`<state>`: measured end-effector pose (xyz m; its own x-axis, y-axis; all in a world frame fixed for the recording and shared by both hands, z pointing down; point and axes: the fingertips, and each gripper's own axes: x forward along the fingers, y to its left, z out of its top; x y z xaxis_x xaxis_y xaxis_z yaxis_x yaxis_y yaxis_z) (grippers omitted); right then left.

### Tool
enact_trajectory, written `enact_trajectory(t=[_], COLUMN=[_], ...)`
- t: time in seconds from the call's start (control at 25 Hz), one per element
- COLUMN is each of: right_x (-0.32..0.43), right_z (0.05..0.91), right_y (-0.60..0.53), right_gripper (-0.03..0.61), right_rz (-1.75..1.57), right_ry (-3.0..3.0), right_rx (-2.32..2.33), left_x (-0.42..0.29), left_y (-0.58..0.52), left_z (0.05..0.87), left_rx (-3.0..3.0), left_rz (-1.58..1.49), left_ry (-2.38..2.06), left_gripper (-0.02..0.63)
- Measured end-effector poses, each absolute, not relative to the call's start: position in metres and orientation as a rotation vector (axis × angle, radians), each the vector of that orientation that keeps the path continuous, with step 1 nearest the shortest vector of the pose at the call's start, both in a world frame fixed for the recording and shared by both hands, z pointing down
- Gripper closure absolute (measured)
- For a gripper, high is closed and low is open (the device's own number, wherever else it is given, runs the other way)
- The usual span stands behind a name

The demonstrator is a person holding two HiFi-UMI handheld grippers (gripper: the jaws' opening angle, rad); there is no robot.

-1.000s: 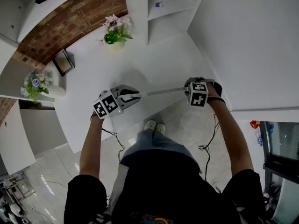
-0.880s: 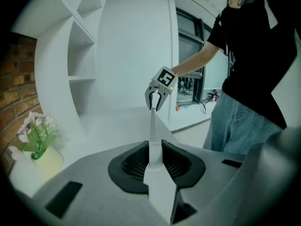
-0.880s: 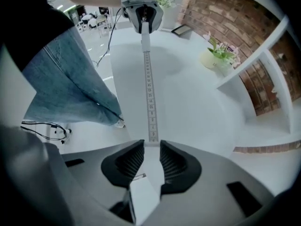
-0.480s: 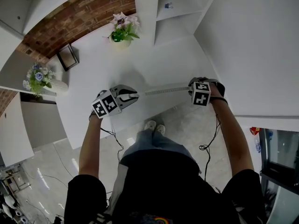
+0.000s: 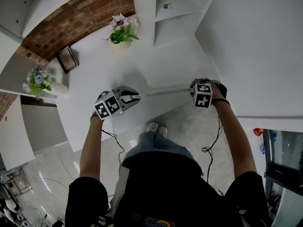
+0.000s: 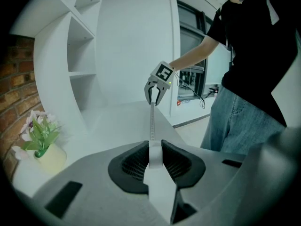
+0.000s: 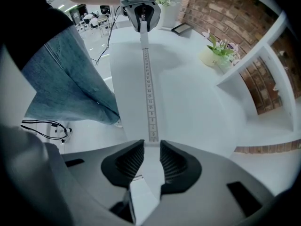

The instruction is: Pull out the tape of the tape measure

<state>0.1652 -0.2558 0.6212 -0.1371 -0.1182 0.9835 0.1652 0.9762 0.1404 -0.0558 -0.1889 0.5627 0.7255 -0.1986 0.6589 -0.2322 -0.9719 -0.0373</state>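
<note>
Two hand-held grippers hold a pale, flat measuring tape (image 5: 163, 93) printed with black numbers, drawn in a straight line between them. It hangs just above the near edge of the white table (image 5: 104, 65). The left gripper (image 5: 137, 97) is clamped on a small white block, which I take to be the body of the tape measure (image 6: 154, 150). The block sits squarely between the ribbed black pads. The right gripper (image 5: 191, 90) is closed on the other end of the tape, which runs straight in between its pads. The printed numbers seem to climb away from it, so this is probably the free end. A good stretch is already out and the task looks well advanced.

The main risk is slip. The right pads pinch only a thin, smooth strip, and a harder pull could drag it free. If the case is spring-loaded, the tape would then whip back towards the left gripper. The white block is narrow too, so a pull off the line of the jaws may twist it out of the left grip and drop it on the table or the floor. Rolling either wrist would twist the strip. Far off on the table, a potted flower (image 5: 120, 32) and a dark picture frame (image 5: 67, 60) stand well clear.
</note>
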Motion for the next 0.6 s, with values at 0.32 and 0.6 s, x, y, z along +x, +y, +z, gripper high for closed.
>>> enact_trajectory(t=[0.32, 0.6], right_x=[0.160, 0.148], right_z=[0.626, 0.628], right_y=[-0.252, -0.255], right_gripper=[0.476, 0.476], right_rz=[-0.265, -0.267], right_ry=[-1.708, -1.734], right_rx=[-0.045, -0.059], left_x=[-0.052, -0.051], left_y=[-0.190, -0.193], left_z=[0.569, 0.574], left_rx=[2.857, 2.842], left_rz=[1.131, 1.177], left_ry=[-0.354, -0.330], left_gripper=[0.529, 0.529])
